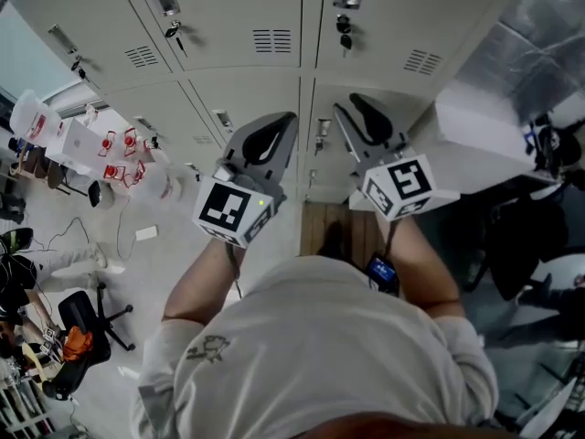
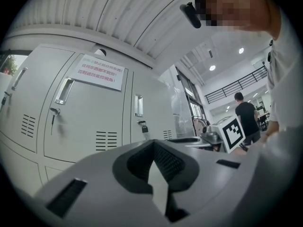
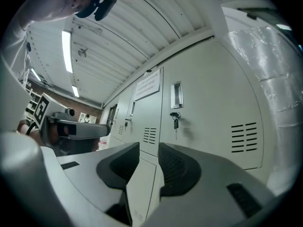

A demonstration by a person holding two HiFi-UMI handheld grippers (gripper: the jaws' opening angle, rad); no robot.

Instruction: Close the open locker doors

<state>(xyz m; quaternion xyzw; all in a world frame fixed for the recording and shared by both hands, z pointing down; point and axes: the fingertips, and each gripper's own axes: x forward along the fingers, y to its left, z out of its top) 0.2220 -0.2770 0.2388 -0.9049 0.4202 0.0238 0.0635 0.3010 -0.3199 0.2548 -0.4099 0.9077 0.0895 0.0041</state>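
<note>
Left gripper (image 1: 285, 122) and right gripper (image 1: 352, 108) stand side by side on your bent forearms (image 1: 206, 277), aimed at the locker doors (image 1: 228, 16) straight ahead; none looks ajar. Left gripper view: jaws meet tip to tip, empty, doors upright beyond. Right gripper view: jaws narrowly parted on nothing, keyed door (image 3: 208, 112) nearest this hand.

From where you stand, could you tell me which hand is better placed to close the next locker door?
Probably right: the right tongs are nearest the brown gap low down, perhaps an open locker; the left tongs face closed doors.
</note>
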